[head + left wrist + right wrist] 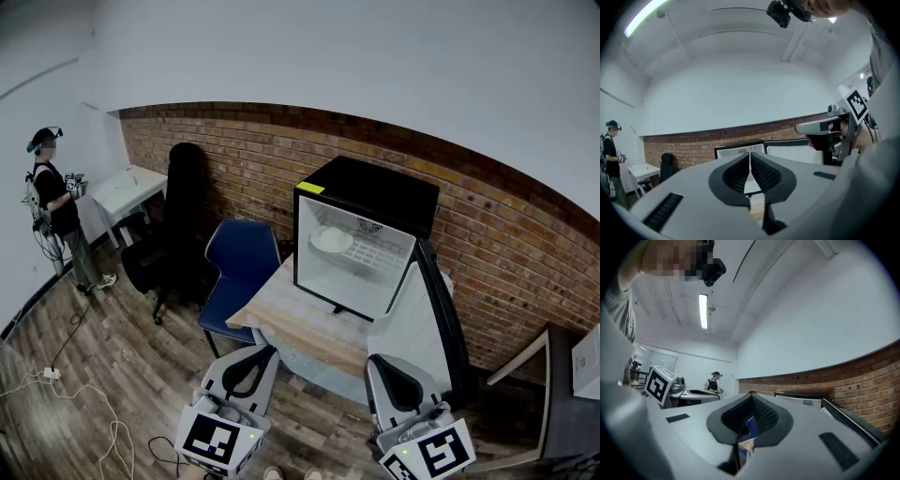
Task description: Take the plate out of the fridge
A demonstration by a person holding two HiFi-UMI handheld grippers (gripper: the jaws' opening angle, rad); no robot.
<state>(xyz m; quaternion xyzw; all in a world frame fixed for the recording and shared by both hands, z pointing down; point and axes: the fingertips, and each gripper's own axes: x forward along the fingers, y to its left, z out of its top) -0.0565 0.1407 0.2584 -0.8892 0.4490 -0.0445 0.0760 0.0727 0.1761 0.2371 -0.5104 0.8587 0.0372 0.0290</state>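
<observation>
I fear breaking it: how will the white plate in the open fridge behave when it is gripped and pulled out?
The plate looks like white ceramic: probably stiff, smooth, breakable. It lies flat on the wire shelf, so it should slide rather than roll.

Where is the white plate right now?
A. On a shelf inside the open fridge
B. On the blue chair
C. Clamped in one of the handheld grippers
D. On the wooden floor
A: the head view shows the plate resting on the wire shelf inside the fridge, whose door stands open.
</observation>
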